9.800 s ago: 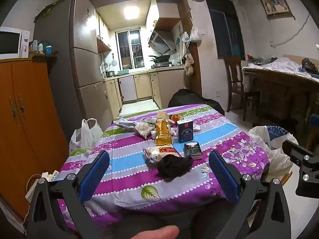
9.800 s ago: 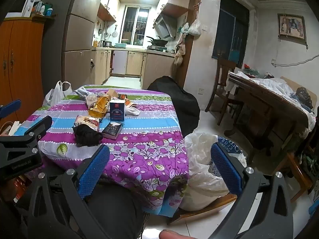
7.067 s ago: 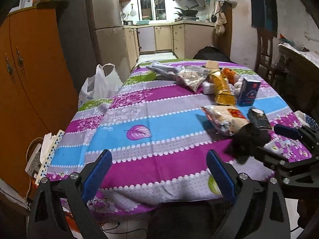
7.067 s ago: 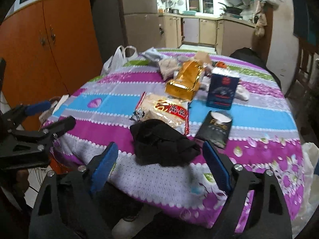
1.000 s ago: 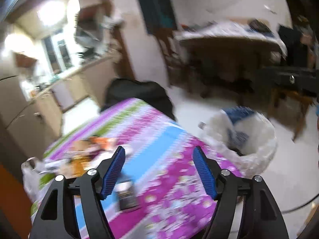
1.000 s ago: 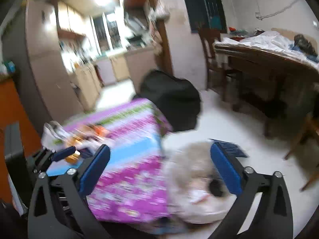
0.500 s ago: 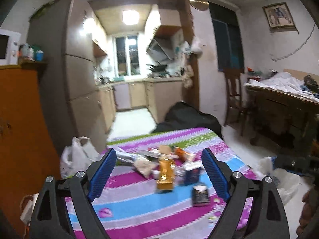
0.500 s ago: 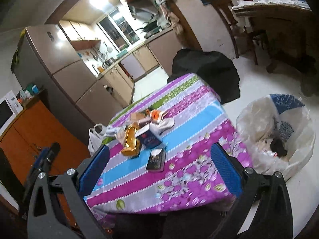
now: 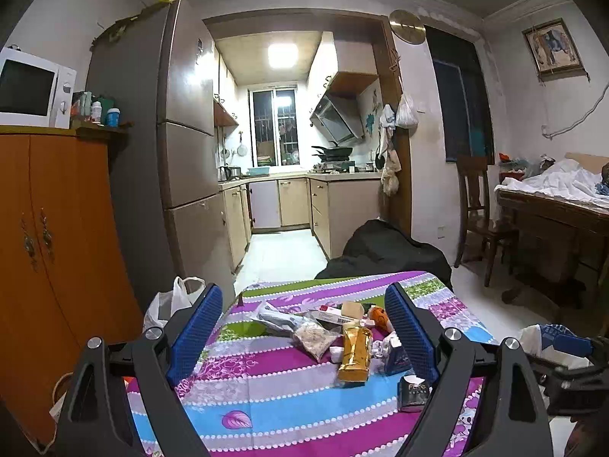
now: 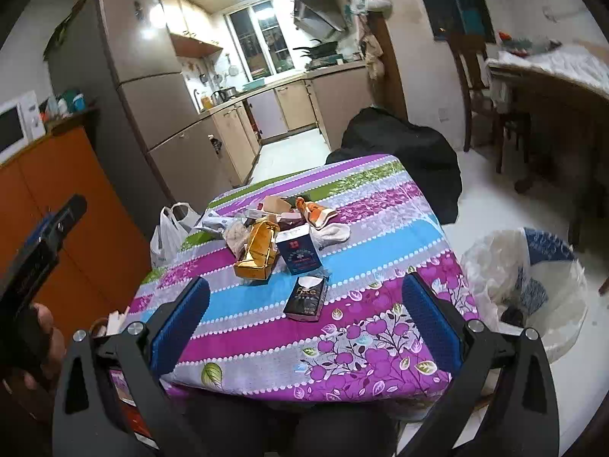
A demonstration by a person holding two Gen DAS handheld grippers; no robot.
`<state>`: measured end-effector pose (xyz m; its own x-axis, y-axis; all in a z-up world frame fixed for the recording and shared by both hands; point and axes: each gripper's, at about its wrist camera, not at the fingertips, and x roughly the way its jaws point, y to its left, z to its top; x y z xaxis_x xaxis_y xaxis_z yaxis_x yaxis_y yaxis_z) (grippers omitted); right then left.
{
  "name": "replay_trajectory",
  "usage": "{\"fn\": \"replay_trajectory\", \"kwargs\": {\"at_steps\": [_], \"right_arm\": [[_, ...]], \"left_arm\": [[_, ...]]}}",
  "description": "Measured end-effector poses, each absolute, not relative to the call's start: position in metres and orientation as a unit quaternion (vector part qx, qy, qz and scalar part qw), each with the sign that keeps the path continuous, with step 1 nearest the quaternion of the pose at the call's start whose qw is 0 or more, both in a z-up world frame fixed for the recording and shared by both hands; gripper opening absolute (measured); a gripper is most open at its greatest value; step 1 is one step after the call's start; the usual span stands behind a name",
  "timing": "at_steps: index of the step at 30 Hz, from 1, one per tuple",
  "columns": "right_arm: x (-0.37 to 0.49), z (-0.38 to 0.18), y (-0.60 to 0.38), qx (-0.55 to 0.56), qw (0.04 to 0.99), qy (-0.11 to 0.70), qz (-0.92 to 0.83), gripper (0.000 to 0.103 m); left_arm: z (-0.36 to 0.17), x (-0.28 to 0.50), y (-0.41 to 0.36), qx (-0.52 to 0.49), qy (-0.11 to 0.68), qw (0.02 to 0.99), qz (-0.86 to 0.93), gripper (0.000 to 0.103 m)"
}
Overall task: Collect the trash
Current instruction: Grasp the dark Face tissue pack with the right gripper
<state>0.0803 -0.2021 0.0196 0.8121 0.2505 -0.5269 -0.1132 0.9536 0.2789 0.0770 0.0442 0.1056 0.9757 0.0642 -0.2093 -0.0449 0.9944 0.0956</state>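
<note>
Trash lies on the table with the striped floral cloth point(image 10: 380, 327): a gold packet point(image 10: 259, 253), a dark blue box point(image 10: 300, 253), a flat black packet point(image 10: 307, 298), an orange wrapper point(image 10: 314, 211) and clear bags point(image 9: 314, 337). A white trash bag point(image 10: 533, 285) stands open on the floor right of the table, with a dark item inside. My right gripper point(image 10: 304, 323) is open and empty above the table's near edge. My left gripper point(image 9: 302, 333) is open and empty, held above the table's near left side.
An orange cabinet point(image 9: 57, 247) and a tall fridge point(image 9: 160, 160) stand left of the table. A white plastic bag point(image 9: 171, 304) sits on the floor by the fridge. A black bag point(image 10: 403, 141) lies beyond the table. A wooden chair point(image 9: 475, 205) and a cluttered desk point(image 9: 552, 205) are at right.
Both grippers have swung back from the trash bag to face the table. The black cloth and the snack packet from the early frames are gone from the table; a dark item lies in the bag.
</note>
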Motion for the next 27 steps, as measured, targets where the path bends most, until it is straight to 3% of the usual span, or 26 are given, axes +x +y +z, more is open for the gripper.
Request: {"fn": "replay_trajectory", "kwargs": {"at_steps": [27], "right_arm": [[0.107, -0.001, -0.18, 0.061, 0.943, 0.314, 0.088, 0.098]], "left_arm": [[0.075, 0.124, 0.059, 0.049, 0.151, 0.986, 0.051, 0.087]]}}
